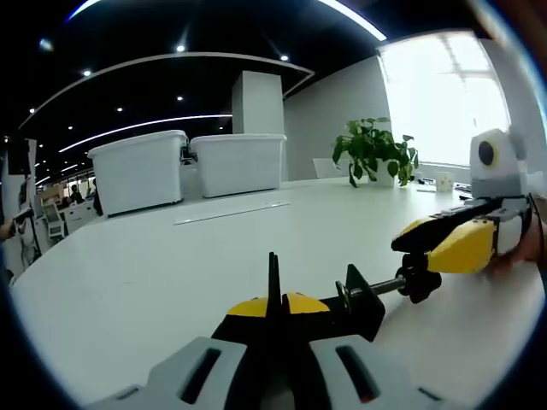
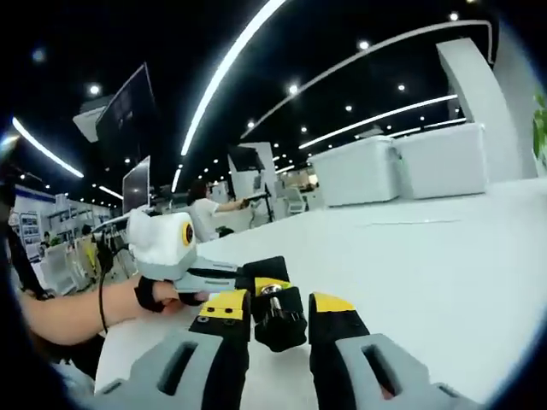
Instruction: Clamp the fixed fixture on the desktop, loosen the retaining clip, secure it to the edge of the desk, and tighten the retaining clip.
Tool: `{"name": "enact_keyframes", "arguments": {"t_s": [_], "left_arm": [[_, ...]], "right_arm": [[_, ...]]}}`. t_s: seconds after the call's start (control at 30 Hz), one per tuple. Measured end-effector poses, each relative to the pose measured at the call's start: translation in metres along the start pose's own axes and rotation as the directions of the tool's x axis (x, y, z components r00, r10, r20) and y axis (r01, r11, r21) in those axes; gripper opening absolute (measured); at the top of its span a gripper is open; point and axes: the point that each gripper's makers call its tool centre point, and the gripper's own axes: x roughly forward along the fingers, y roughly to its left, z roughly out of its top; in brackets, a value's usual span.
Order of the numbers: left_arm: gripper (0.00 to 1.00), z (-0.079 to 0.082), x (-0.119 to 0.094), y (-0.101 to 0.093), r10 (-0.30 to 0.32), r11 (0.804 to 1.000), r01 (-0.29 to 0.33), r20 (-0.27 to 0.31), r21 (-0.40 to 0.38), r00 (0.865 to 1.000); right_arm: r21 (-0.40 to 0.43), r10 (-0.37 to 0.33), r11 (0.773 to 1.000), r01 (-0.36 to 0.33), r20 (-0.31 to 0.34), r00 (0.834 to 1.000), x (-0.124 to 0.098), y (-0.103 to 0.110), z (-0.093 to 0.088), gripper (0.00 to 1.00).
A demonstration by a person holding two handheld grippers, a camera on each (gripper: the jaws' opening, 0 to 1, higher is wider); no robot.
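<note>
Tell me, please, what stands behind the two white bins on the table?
Behind the white bins rises a white pillar, against a grey wall. The pillar's base is covered by the bins.

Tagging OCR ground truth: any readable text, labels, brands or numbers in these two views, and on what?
None readable.
White bins: no markings show.
Black clamp fixture and the yellow-tipped grippers: no print visible.
Hanging monitors: dark or too blurred to read.

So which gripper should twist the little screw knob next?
Probably the right gripper: its yellow tips sit around the black knob at the screw's end, while the left gripper is shut on the clamp, steadying it.
</note>
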Motion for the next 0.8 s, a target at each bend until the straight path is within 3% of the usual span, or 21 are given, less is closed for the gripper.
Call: {"name": "enact_keyframes", "arguments": {"t_s": [0.07, 0.27, 0.4, 0.5, 0.53, 0.57, 0.6, 0.73, 0.8], "left_arm": [[0.05, 0.000, 0.000, -0.001, -0.002, 1.000, 0.002, 0.000, 0.000, 1.000], [0.05, 0.000, 0.000, -0.001, -0.003, 1.000, 0.003, 0.000, -0.001, 1.000], [0.05, 0.000, 0.000, -0.001, -0.003, 1.000, 0.003, 0.001, 0.000, 1.000], [0.05, 0.000, -0.001, -0.001, -0.003, 1.000, 0.003, 0.002, 0.001, 1.000], [0.05, 0.000, -0.001, -0.001, -0.003, 1.000, 0.003, 0.003, 0.002, 1.000], [0.05, 0.000, -0.001, -0.001, -0.002, 1.000, 0.002, 0.003, 0.002, 1.000], [0.05, 0.000, -0.001, -0.001, -0.002, 1.000, 0.002, 0.003, 0.001, 1.000], [0.05, 0.000, 0.000, -0.001, -0.002, 1.000, 0.002, 0.004, 0.003, 1.000], [0.05, 0.000, 0.000, -0.001, -0.002, 1.000, 0.002, 0.005, 0.004, 1.000]], "right_arm": [[-0.017, -0.016, 1.000, 0.016, 0.002, 1.000, 0.000, -0.002, 0.000, 0.19], [-0.044, -0.016, 0.999, 0.016, 0.002, 1.000, 0.001, 0.001, -0.001, 0.19], [-0.150, -0.024, 0.988, 0.024, 0.005, 1.000, 0.002, 0.002, 0.001, 0.18], [-0.289, -0.019, 0.957, 0.023, 0.015, 1.000, 0.003, 0.008, 0.005, 0.13], [-0.350, -0.007, 0.936, 0.013, 0.018, 1.000, 0.004, 0.015, 0.005, 0.11], [-0.432, -0.034, 0.901, 0.042, 0.028, 0.999, 0.005, 0.014, 0.006, 0.10], [-0.455, -0.033, 0.889, 0.043, 0.029, 0.999, 0.005, 0.016, 0.006, 0.10], [-0.402, -0.028, 0.915, 0.036, 0.025, 0.999, 0.005, 0.012, 0.005, 0.10], [-0.404, -0.029, 0.914, 0.038, 0.028, 0.999, 0.006, 0.012, 0.005, 0.11]]}}
